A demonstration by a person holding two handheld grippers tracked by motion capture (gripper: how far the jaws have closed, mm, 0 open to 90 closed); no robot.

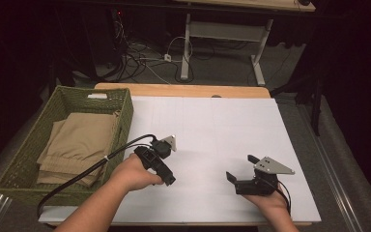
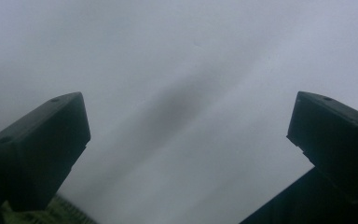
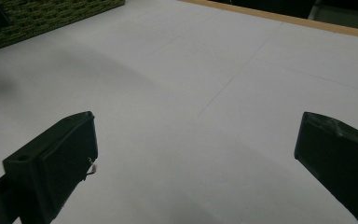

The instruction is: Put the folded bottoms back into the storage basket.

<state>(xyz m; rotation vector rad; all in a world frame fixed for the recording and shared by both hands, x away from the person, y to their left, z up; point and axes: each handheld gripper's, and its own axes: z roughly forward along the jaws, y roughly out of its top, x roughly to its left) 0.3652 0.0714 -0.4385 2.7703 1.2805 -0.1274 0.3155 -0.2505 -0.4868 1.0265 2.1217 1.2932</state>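
A green woven basket (image 1: 123,121) stands at the table's left and holds folded khaki cloth (image 1: 79,140). My left gripper (image 1: 158,157) hovers low over the white board (image 1: 212,125), just right of the basket, with its cable trailing back toward the person. In the left gripper view its jaws (image 2: 189,100) stand wide apart over blurred white surface with nothing between them. My right gripper (image 1: 241,167) is at the front right of the board, pointing left. The right gripper view also has the jaws (image 3: 198,116) open and empty above the board.
A strip of wooden table edge (image 1: 183,90) runs along the far side of the board. Beyond it are a desk frame and floor cables (image 1: 140,58). The basket's corner (image 3: 51,14) lies far ahead of the right gripper, and its weave (image 2: 60,210) shows under the left jaw.
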